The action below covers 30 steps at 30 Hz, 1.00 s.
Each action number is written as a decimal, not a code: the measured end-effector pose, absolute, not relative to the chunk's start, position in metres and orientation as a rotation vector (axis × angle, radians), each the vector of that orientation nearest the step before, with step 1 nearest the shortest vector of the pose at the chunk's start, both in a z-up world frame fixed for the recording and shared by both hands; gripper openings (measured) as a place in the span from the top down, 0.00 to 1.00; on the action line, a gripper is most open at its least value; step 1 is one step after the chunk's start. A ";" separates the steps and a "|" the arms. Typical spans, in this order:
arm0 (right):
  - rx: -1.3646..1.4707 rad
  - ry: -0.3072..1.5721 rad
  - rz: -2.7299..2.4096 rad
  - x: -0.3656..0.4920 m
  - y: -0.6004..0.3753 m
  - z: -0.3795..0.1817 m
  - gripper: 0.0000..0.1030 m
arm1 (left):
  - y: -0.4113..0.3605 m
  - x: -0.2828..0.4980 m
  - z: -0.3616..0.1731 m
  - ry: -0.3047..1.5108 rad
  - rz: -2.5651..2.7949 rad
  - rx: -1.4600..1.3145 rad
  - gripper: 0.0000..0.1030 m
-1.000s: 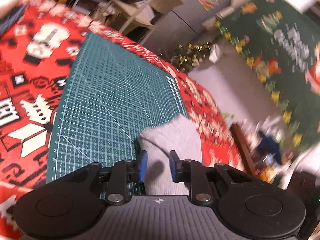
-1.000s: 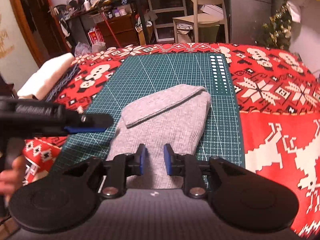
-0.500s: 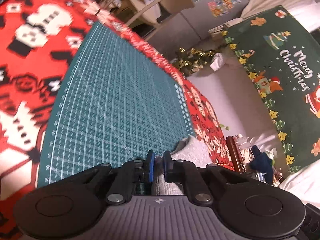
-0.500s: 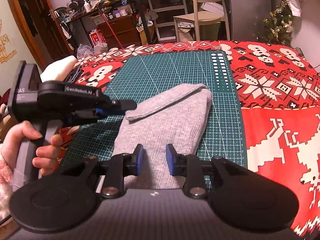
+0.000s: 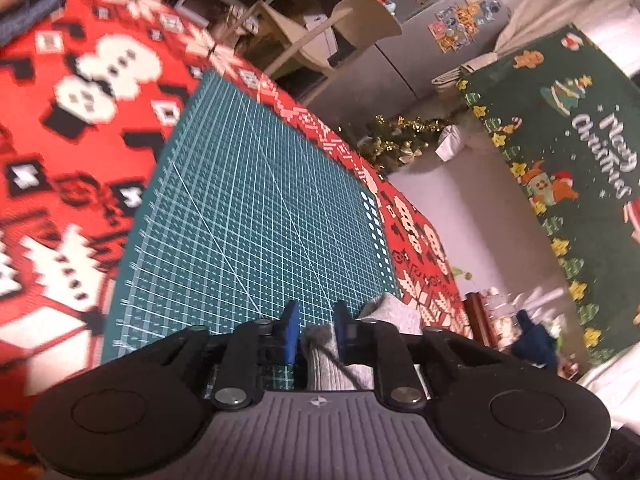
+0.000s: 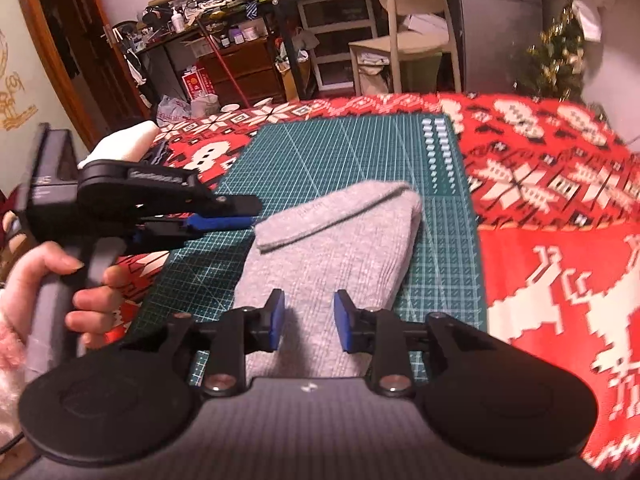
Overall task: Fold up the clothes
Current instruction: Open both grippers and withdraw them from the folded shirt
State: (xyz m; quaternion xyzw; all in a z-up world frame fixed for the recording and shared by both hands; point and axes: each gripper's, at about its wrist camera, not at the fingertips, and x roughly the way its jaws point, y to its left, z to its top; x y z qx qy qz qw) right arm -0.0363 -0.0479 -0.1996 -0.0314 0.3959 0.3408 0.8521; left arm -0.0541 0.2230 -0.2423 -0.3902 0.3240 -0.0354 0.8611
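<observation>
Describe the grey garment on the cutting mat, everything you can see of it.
The grey garment is a soft ribbed knit lying flat on the green cutting mat, narrowing toward its far end, where a band is folded back over it. The open right gripper hovers over its near part. The left gripper sits at its left edge, open, not gripping it.

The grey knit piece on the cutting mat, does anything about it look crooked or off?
Yes. The grey knit piece lies at a slant across the green cutting mat, not square to the grid. Its folded-over top band runs diagonally, one end higher than the other. No spill or damage shows.
</observation>
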 end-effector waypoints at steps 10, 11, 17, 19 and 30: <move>-0.055 0.817 0.725 -0.036 -0.061 -0.176 0.08 | 0.173 -0.084 -0.201 0.766 0.043 -0.424 0.37; -0.059 0.819 0.726 -0.036 -0.062 -0.175 0.05 | 0.168 -0.085 -0.202 0.789 0.089 -0.383 0.37; -0.080 0.801 0.713 -0.040 -0.066 -0.172 0.01 | 0.155 -0.091 -0.206 0.834 0.175 -0.239 0.37; -0.094 0.795 0.701 -0.041 -0.064 -0.172 0.01 | 0.150 -0.092 -0.207 0.880 0.200 -0.202 0.35; -0.125 0.806 0.626 -0.040 -0.053 -0.174 0.01 | 0.126 -0.105 -0.198 0.888 0.278 -0.093 0.26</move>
